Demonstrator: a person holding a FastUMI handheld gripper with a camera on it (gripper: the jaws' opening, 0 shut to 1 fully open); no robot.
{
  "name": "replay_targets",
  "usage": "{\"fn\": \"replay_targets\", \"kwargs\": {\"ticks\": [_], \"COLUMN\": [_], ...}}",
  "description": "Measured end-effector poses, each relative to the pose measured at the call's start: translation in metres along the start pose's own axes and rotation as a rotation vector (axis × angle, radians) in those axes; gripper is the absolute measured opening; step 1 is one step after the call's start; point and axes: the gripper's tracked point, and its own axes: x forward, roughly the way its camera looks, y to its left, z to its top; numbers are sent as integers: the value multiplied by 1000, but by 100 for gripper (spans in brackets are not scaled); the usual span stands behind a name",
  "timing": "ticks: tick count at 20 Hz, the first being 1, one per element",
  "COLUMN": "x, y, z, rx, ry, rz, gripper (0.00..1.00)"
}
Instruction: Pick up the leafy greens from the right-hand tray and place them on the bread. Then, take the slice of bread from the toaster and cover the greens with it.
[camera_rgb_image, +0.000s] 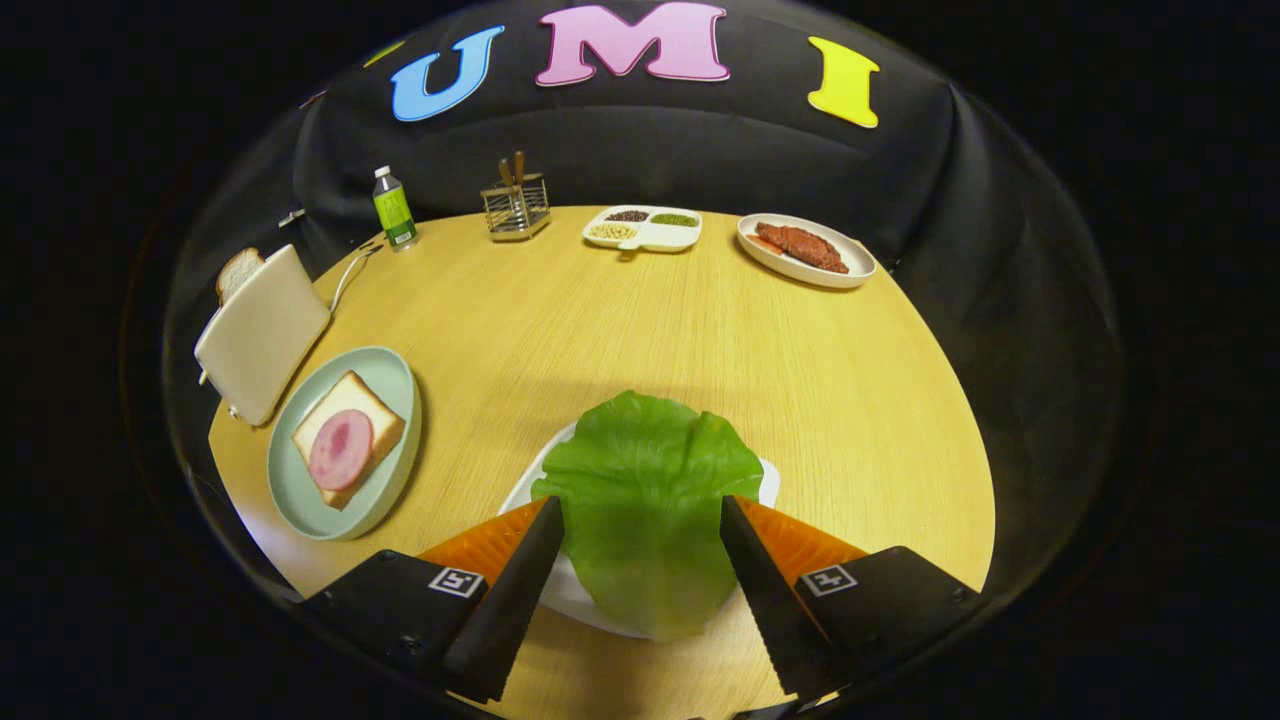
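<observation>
gripper (640, 515) open astride the lettuce leaf (645, 500) on its white tray (530, 485) — light, floppy, likely slippery — pinch its 6 o'clock edge.

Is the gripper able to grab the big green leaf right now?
Probably yes. The gripper is open, its fingers either side of the leafy greens on the white tray, with nothing between.

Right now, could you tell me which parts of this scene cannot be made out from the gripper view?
- White tray: mostly covered by the leafy greens.
- Gripper: open, fingers either side of the greens; contact cannot be told.
- Bread slice: mostly hidden behind the toaster.
- Divided dish: contents too small to identify.
- Bread on the green plate: partly covered by the ham slice.
</observation>
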Motion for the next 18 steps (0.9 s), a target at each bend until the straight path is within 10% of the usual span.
{"fn": "replay_targets", "kwargs": {"ticks": [11,18], "x": [10,12], "y": [5,-2], "z": [-6,-6], "rx": [6,57], "ry": [33,61], "rz": [12,6], "gripper": [80,24]}}
